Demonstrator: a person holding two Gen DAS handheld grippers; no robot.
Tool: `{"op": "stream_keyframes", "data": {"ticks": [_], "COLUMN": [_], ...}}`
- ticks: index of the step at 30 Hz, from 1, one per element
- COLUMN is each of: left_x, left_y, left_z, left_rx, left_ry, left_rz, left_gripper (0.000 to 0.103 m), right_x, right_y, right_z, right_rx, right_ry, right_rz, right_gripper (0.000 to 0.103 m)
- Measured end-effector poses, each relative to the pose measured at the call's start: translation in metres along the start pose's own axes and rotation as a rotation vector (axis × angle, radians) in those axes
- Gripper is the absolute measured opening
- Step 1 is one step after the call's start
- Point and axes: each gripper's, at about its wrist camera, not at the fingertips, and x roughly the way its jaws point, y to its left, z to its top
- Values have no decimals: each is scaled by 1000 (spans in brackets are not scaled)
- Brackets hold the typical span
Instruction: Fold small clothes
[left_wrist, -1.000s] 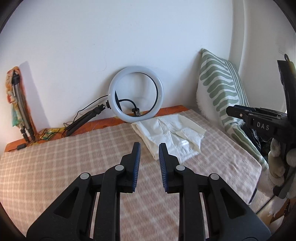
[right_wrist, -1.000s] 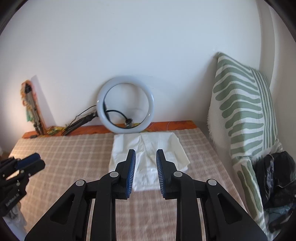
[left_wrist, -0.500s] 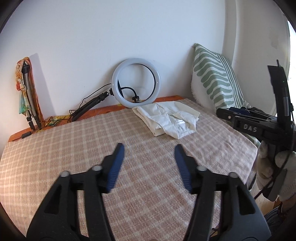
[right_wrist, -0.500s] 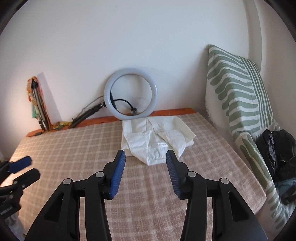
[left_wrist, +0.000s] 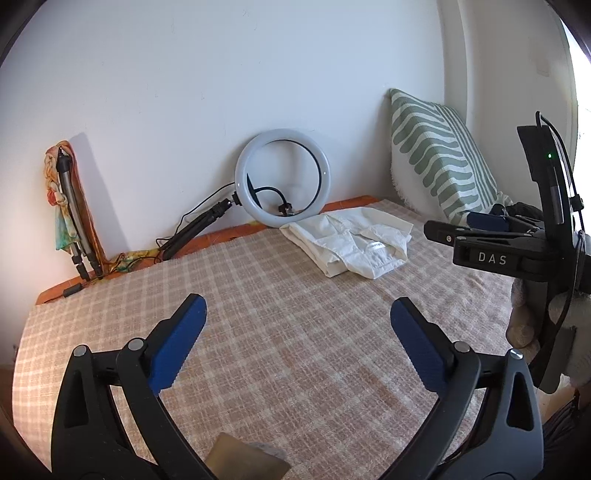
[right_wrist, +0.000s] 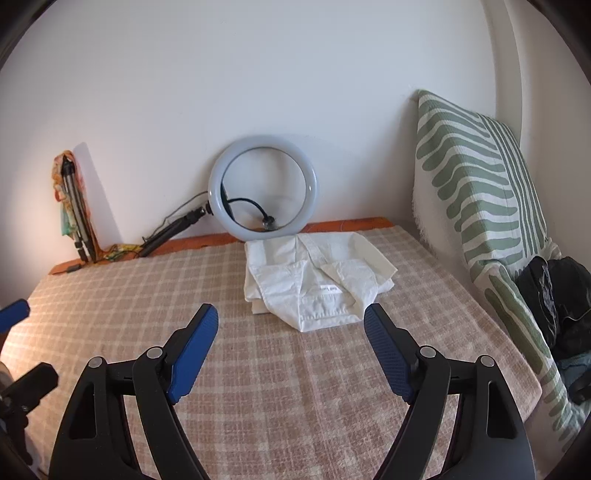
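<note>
A folded white garment (left_wrist: 351, 243) lies at the far right of the checked bed cover (left_wrist: 258, 314), in front of the ring light; it also shows in the right wrist view (right_wrist: 317, 280). My left gripper (left_wrist: 297, 314) is open wide and empty, well back from the garment. My right gripper (right_wrist: 291, 325) is open wide and empty, just short of the garment's near edge. The right gripper also shows from the side in the left wrist view (left_wrist: 480, 236).
A ring light (left_wrist: 282, 197) leans on the back wall with its folded stand (left_wrist: 195, 232). A tripod wrapped in cloth (left_wrist: 68, 206) stands at back left. A green striped pillow (right_wrist: 480, 206) and dark clothes (right_wrist: 557, 295) are at right.
Both grippers have opened from nearly shut to wide open and have pulled back and up from the garment, which lies still on the bed.
</note>
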Motion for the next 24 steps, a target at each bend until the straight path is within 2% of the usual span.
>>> {"op": "stream_keyframes", "data": {"ticks": [13,24], "left_x": [7,6], "left_y": [-4,-4], "left_z": [-2,-3], "left_rx": [9,13], "left_ry": [44,44], "left_rz": [23,33], "left_gripper": [103,103], "right_x": [5,8], "right_y": [-5,-6], "right_z": [-3,-5], "right_rx": [44,65], "right_ry": [19,32], "right_rz": [6,5], "right_gripper": [82,82]}}
